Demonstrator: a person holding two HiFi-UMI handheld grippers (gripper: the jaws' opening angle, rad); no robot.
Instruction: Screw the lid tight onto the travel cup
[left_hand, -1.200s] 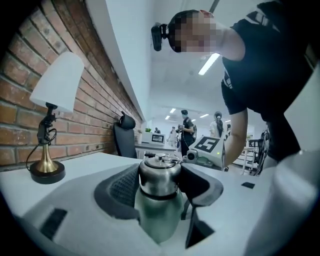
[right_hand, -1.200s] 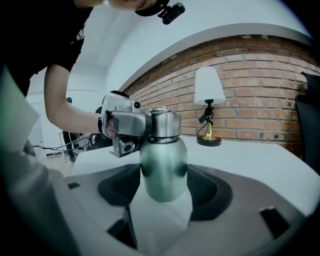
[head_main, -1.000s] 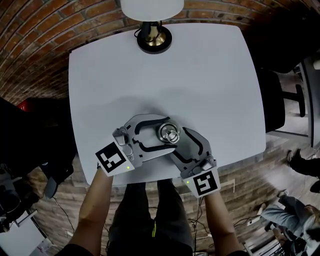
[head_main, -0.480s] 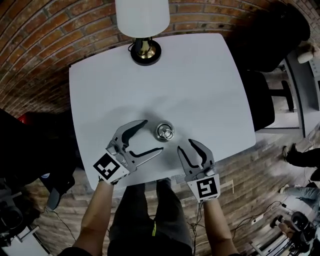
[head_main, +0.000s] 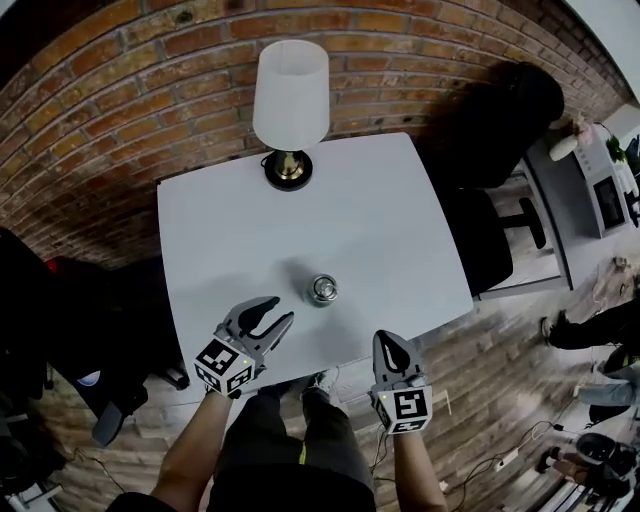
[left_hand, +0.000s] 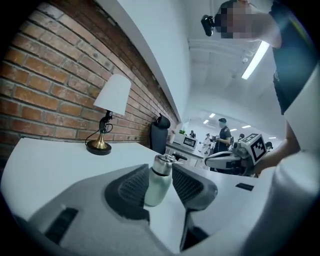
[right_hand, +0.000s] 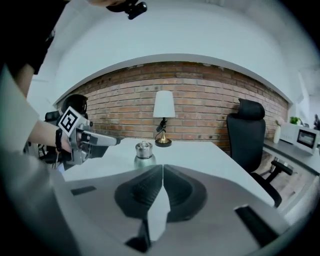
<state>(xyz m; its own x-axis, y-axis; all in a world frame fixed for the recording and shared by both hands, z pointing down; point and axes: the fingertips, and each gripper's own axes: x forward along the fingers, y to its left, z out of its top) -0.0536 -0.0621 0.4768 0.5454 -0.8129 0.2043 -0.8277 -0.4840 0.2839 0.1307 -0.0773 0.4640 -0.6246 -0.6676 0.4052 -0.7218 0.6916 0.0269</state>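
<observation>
Risks toppling the travel cup, lid on, alone near the middle of the table
Shows left gripper half spread, jaws just closing with nothing between, right gripper pressed together, both near the front edge, well apart from it; could clip it on a hasty reach; leaves open room around, lamp far back

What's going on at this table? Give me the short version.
A person stands at the white table with a claw in each hand. The travel cup stands upright mid-table with its lid on, and neither claw touches it. The left claw hangs near the front edge. Its jaws have just closed partway but are apart, with nothing between them. The right claw is at the front edge too, its jaws just closed together and empty. A lamp sits at the far edge.
</observation>
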